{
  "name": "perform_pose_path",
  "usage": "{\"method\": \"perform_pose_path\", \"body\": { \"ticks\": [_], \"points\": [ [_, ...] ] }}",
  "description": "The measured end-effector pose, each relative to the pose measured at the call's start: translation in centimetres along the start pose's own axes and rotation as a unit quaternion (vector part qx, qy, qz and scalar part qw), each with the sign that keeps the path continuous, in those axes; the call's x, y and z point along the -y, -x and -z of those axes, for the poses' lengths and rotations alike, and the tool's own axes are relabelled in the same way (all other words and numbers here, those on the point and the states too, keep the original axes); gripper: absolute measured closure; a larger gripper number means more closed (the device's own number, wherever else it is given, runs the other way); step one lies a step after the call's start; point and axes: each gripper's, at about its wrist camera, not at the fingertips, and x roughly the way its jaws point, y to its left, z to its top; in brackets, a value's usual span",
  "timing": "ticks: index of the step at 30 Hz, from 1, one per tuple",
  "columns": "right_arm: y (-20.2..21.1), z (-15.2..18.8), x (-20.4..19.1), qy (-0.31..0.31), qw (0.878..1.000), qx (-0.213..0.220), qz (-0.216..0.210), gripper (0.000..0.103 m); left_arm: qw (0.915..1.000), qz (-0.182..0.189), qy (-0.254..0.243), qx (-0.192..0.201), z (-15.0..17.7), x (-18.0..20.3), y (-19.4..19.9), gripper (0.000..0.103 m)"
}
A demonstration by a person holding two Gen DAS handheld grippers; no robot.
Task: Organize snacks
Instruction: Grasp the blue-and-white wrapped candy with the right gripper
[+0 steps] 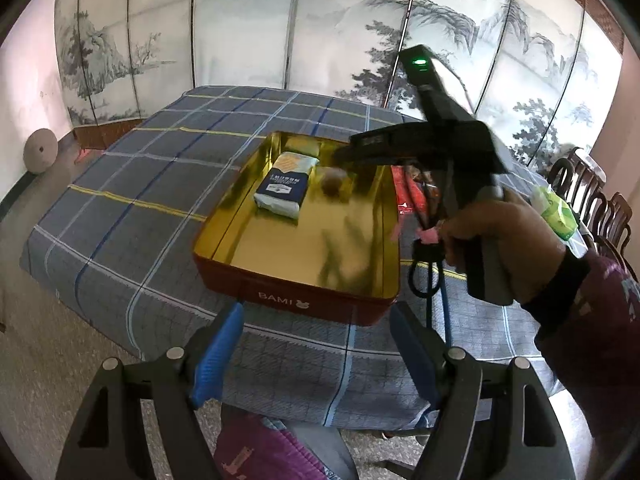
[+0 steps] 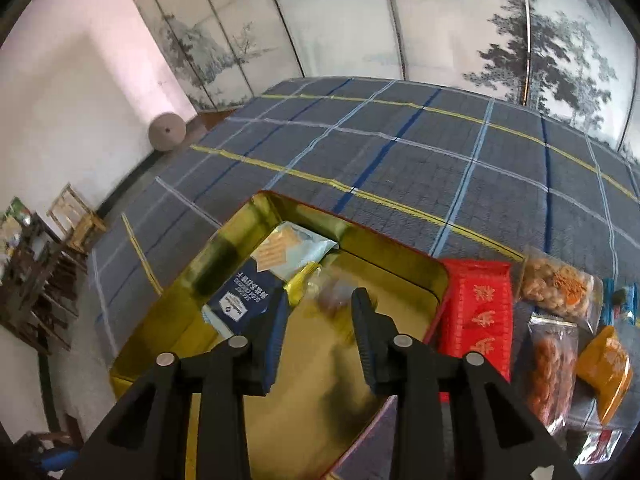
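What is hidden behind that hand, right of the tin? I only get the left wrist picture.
Observer: Beside the red packet lie a clear bag of pale snacks and a clear bag of brown snacks.
Operator: Anything past those?
Observer: An orange packet, furthest right.
Operator: Is that other gripper gripping anything?
Observer: No. The right gripper has its fingers apart above the tin. A small round snack, blurred, shows just beyond the tips, not pinched.
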Motion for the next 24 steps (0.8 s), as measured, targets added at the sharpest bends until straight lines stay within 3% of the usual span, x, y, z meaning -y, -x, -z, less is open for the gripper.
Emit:
{"method": "perform_pose_path", "body": {
  "ticks": [5, 8, 11, 16, 19, 24],
  "points": [
    [5.4, 3.1, 2.0, 0.021, 1.000, 0.019, -0.014, 0.047, 1.0000, 0.004, -0.003, -0.004, 0.0, 0.4, -0.1, 0.026],
    [8.2, 6.7, 3.7, 0.072, 0.997, -0.005, 0.011, 0.043, 0.9999, 0.006, -0.009, -0.003, 0.0, 0.8, 0.0, 0.026],
    [9.5, 9.2, 7.0, 0.072, 0.996, -0.047, 0.032, 0.042, 0.9997, 0.018, -0.011, -0.012, 0.1, 1.3, -0.5, 0.026],
    [8.9, 10.1, 8.4, 0.107, 0.989, -0.083, 0.055, 0.043, 0.9990, 0.001, -0.036, -0.025, 0.3, 2.8, -0.8, 0.026],
    [7.9, 9.3, 8.7, 0.115, 0.989, -0.085, 0.044, 0.043, 0.9990, -0.004, -0.040, -0.016, 0.1, 3.1, -0.4, 0.026],
    [5.8, 9.8, 9.0, 0.131, 0.983, -0.124, 0.043, 0.043, 0.9983, -0.018, -0.050, -0.024, 0.0, 3.5, -0.9, 0.026]
  ]
}}
